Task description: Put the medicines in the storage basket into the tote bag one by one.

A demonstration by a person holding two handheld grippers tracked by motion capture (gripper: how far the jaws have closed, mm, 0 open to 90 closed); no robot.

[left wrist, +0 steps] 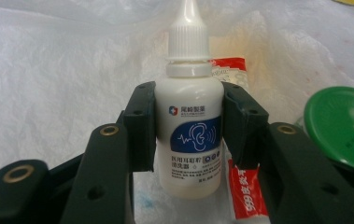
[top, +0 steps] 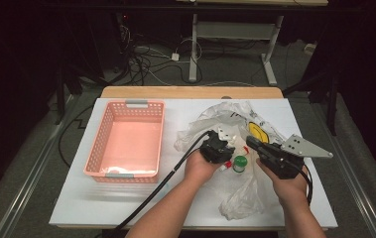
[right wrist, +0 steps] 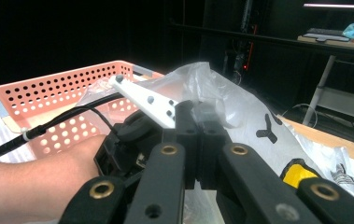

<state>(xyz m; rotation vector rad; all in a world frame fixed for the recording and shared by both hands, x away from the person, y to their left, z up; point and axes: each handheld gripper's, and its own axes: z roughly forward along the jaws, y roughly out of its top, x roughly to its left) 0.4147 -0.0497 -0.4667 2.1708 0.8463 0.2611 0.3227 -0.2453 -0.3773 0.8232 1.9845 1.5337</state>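
The small, light, stiff dropper bottle point(left wrist: 189, 126) is pinched mid-body by the left tongs point(left wrist: 188, 126), its smooth sides likely slippery; the right tongs point(right wrist: 202, 140) are pressed together at its 3 o'clock.

Both forearms enter at the bottom of the high view with no sleeves. The left gripper point(top: 223, 144) is black, with a thick black cable trailing to the lower left. The right gripper point(top: 251, 143) is black too, topped by a grey three-cornered plate with small holes. Brass-coloured screws sit in the black jaw arms.

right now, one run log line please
left gripper: shut on bottle | right gripper: shut on bag | basket: bare
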